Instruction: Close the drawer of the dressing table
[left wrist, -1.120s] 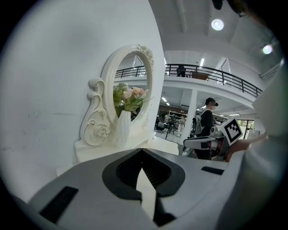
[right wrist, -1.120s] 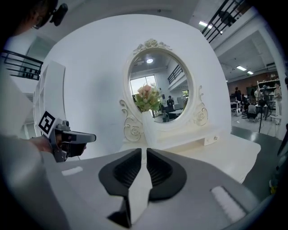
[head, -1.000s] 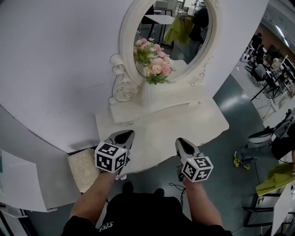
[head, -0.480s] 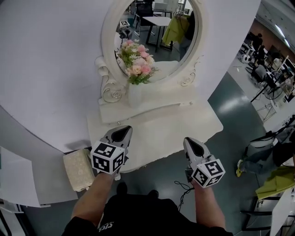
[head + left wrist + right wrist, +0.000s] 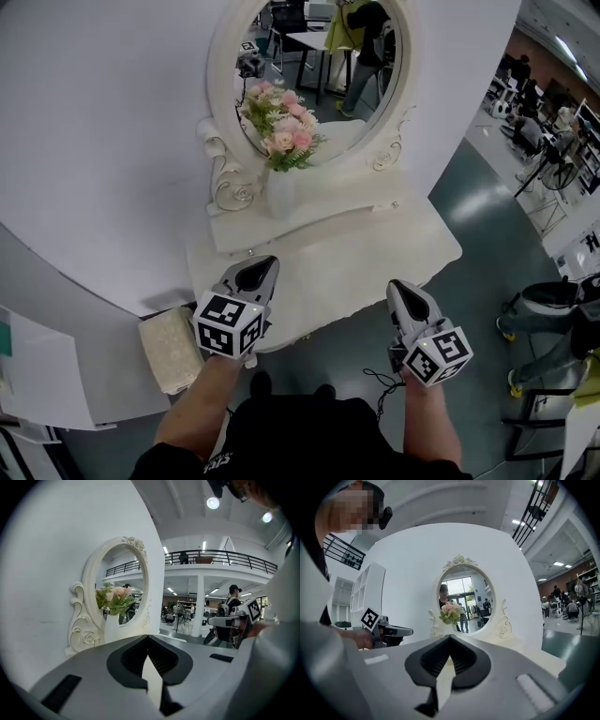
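Both are clenched and empty: the left tongs [image 5: 259, 271] hover at the white surface's [image 5: 356, 253] near left edge, the right tongs [image 5: 405, 289] at its near right edge.

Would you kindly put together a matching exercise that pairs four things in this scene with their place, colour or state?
Things:
1. flowers
2. padded stool
3. right claw
4. mirror

Descriptions:
A. shut, holding nothing
B. oval, in a white carved frame
C. pink, with green leaves
D. beige, on the floor beside the dressing table

Pairs: 1-C, 2-D, 3-A, 4-B
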The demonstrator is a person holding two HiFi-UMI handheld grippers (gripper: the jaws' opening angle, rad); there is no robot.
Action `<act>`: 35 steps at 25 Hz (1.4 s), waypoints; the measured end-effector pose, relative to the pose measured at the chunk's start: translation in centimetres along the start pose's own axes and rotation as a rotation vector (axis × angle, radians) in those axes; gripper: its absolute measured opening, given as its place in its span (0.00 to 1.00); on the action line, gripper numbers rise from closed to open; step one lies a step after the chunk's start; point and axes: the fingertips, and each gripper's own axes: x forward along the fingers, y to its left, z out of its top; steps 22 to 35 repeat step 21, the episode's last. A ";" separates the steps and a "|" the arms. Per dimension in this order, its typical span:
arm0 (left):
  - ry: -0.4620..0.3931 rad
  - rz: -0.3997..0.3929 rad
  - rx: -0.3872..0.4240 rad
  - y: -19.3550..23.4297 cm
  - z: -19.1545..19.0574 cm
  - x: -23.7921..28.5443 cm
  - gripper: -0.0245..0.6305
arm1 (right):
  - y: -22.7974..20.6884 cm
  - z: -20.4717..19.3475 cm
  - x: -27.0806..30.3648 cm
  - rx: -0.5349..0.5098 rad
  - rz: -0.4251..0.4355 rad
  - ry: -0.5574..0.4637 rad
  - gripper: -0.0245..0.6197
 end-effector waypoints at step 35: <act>0.012 -0.006 -0.016 1.1 -0.6 -1.7 0.05 | 2.2 0.1 0.8 0.010 0.013 0.000 0.05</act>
